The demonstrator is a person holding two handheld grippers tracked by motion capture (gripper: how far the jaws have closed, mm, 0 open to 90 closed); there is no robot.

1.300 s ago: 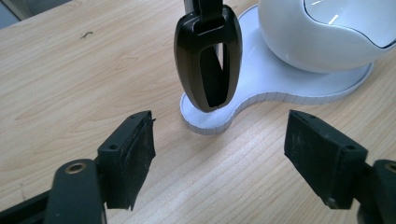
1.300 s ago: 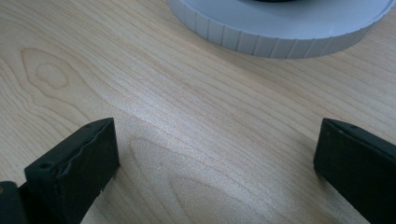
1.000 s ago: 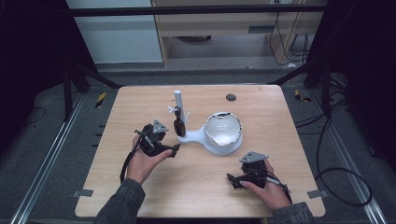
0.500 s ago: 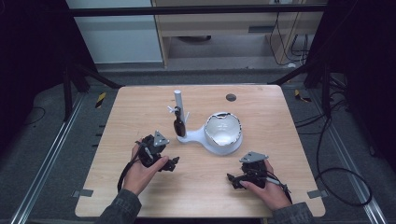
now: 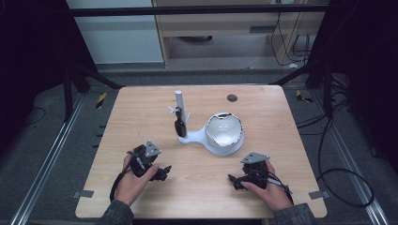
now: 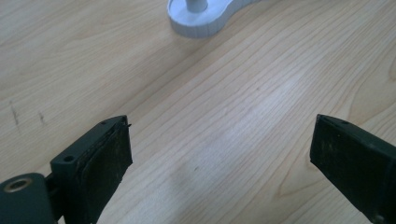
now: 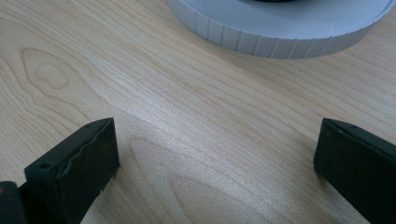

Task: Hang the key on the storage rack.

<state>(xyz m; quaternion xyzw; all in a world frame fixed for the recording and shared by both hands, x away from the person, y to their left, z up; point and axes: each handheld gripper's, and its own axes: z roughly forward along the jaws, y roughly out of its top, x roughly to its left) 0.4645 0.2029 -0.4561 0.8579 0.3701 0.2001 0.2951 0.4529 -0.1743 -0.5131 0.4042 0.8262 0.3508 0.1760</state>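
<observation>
On the wooden surface [image 5: 141,112] the white stand [image 5: 206,136], with its post and bowl-like cup, sits at centre, while the left claw [image 5: 162,172] and right claw [image 5: 236,181] rest released and empty near the front edge, suggesting the work is finished or not begun.

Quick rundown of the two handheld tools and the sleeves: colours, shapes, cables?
Both tools are black. The left tool and the right tool each carry a grey three-cornered plate on top. In the gripper views the jaws are flat, black rectangular blocks with dark pads. A black cable loops from the left one; thin cables trail from the right. Sleeves are dark grey.
</observation>
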